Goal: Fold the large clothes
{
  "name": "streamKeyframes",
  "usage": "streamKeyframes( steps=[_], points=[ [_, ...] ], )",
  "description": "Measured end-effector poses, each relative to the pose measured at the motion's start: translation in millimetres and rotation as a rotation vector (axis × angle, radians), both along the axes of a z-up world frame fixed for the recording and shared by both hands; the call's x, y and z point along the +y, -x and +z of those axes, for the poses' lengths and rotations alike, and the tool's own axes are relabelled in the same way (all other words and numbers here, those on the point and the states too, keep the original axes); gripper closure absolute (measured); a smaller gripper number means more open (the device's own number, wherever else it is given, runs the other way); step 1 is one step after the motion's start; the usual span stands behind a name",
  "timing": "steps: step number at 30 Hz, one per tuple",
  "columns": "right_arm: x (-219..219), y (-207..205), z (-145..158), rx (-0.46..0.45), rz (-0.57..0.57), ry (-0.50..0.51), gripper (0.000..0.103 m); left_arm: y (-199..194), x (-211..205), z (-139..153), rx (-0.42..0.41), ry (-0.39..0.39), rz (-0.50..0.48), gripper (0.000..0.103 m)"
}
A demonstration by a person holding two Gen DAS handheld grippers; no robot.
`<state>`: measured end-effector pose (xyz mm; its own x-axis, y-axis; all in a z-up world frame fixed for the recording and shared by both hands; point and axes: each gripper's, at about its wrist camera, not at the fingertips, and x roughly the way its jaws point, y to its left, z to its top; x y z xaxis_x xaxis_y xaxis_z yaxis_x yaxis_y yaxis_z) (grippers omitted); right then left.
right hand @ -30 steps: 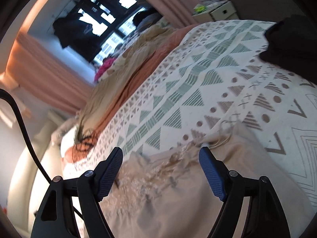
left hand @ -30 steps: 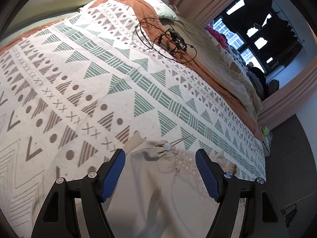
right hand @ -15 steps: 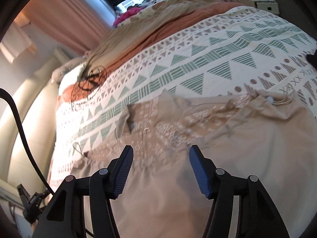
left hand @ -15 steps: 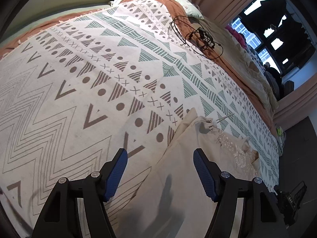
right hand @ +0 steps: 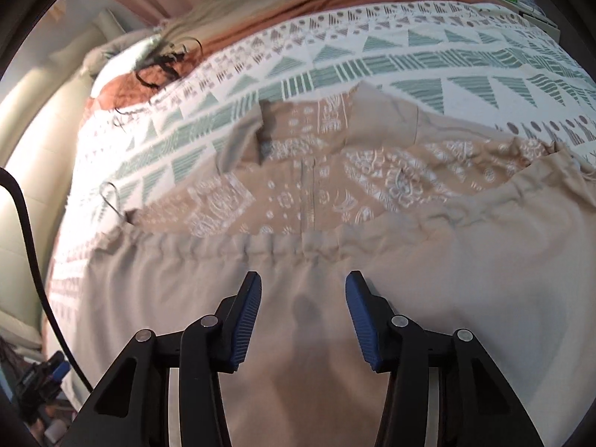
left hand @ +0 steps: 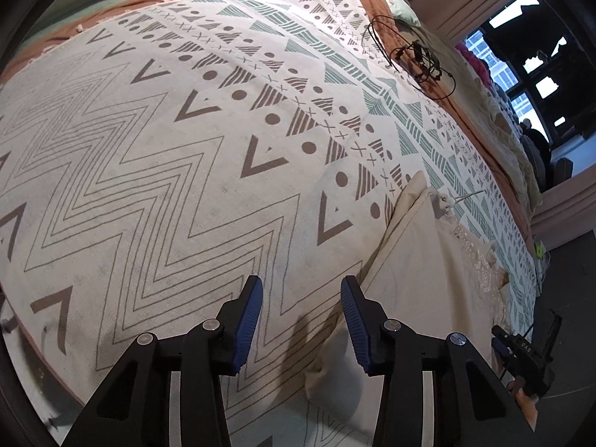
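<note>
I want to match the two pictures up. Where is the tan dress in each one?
Left wrist view: the tan dress lies at the lower right, beside the open left gripper.
Right wrist view: the dress fills the middle and bottom, under the open right gripper.
Shared landmark: the tangle of black cable on the patterned bedspread, upper right in the left view, upper left in the right.

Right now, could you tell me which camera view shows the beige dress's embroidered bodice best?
The right wrist view: the embroidered bodice spreads across mid-frame, white patterning and gathered waist seam plainly visible beyond the open right gripper. The left wrist view catches only a narrow, foreshortened strip of it at the dress's far edge.
</note>
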<state>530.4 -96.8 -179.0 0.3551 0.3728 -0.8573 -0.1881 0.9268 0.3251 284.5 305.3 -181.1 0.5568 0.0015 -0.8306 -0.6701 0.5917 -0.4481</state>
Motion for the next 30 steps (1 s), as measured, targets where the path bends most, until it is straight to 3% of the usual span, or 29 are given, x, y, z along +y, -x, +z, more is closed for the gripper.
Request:
streamKeyframes(
  steps=[3, 5, 7, 17, 24, 30],
  points=[
    [8, -6, -19, 0.042, 0.006, 0.037, 0.058, 5, -1, -2, 0.005, 0.004, 0.003, 0.057],
    [11, -11, -24, 0.036, -0.004, 0.085, 0.074, 6, -2, -1, 0.003, 0.005, 0.001, 0.057],
    [9, -18, -23, 0.024, -0.008, 0.079, 0.099, 7, -3, 0, 0.001, 0.004, -0.003, 0.057],
    [-6, -36, 15, -0.091, -0.052, -0.018, 0.101, 6, -11, -5, 0.001, 0.051, -0.004, 0.057],
    [1, -56, -21, -0.027, -0.061, -0.008, 0.101, 11, -15, -6, -0.020, 0.121, 0.000, 0.056],
    [2, -65, -26, -0.040, -0.079, -0.025, 0.101, 13, -27, -12, -0.069, 0.231, -0.022, 0.056]
  ],
)
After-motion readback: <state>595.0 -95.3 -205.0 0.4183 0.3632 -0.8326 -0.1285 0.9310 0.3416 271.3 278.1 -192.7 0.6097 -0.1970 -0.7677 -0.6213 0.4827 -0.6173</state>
